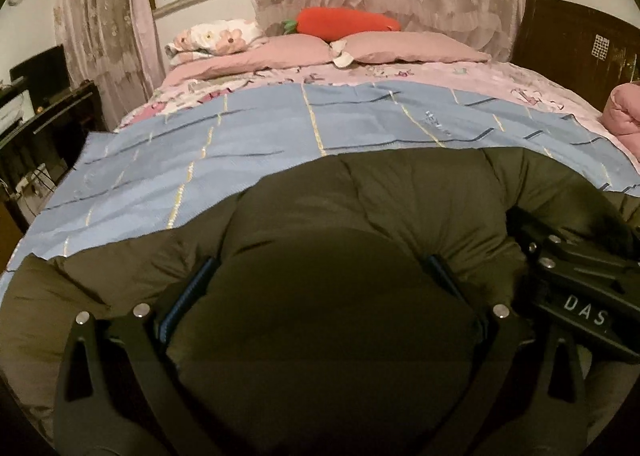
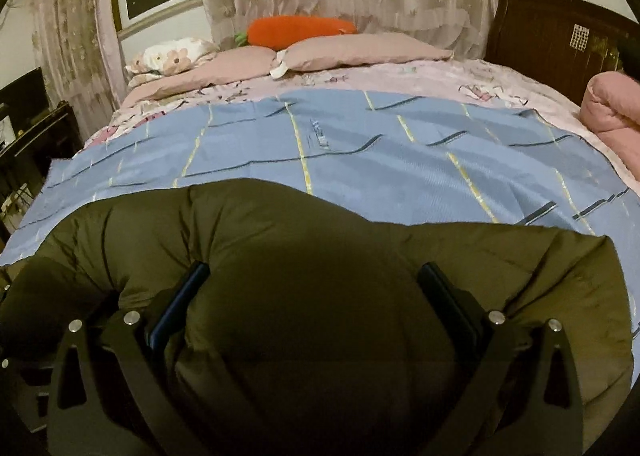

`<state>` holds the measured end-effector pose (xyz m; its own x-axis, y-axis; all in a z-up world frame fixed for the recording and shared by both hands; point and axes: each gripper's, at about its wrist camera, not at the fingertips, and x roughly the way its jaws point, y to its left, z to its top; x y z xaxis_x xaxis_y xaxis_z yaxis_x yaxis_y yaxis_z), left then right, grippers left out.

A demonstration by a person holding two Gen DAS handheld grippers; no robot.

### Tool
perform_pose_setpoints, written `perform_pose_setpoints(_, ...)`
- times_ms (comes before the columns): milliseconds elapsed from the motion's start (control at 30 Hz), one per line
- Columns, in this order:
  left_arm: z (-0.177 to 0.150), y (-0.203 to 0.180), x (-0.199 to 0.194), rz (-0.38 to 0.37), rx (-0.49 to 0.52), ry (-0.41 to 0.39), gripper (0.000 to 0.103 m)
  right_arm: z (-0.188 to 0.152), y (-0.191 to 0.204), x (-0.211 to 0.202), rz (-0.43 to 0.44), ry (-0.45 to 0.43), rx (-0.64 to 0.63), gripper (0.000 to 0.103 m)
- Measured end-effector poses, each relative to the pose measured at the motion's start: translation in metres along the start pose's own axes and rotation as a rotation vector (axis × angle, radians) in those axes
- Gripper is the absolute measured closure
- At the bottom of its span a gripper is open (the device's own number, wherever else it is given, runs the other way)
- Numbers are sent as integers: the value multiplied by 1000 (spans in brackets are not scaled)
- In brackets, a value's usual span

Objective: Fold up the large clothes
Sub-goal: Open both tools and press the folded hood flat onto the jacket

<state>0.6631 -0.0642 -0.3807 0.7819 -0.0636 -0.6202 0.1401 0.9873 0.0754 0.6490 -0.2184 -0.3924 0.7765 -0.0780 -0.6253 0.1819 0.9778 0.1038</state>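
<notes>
The puffy olive jacket is gripped by both the left gripper and the right gripper, jaws clamped on bunched padding at lower frame, presumably for folding over the bed.

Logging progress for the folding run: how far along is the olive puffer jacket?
Done: the jacket lies bunched on the blue sheet. In hand: the left hand-held gripper and right hand-held gripper each straddle thick padding. Left: flattening it into a compact fold.
</notes>
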Motion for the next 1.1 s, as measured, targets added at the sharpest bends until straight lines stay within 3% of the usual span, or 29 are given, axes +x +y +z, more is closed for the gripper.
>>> perform_pose_setpoints(100, 4, 4, -4, -28, 0, 43, 2, 1, -3, -4, 20, 31, 9, 1)
perform_pose_setpoints(200, 11, 10, -32, -65, 1, 111, 2, 8, -7, -32, 41, 82, -1, 1)
perform_pose_setpoints(300, -4, 16, -88, -91, 17, 33, 2, -5, -10, -94, 106, 15, -46, 1)
perform_pose_setpoints(433, -46, 23, -120, -116, 0, 65, 2, -40, -10, -124, 108, 43, -107, 1)
perform_pose_setpoints(667, -96, 27, -88, -103, -32, 126, 2, -89, 6, -88, 54, 128, -171, 1)
perform_pose_setpoints(733, -102, 23, -81, -81, -24, 110, 2, -92, 7, -83, 46, 132, -169, 1)
perform_pose_setpoints(1100, -104, 15, -75, -39, 2, 103, 2, -101, 5, -74, 29, 117, -161, 1)
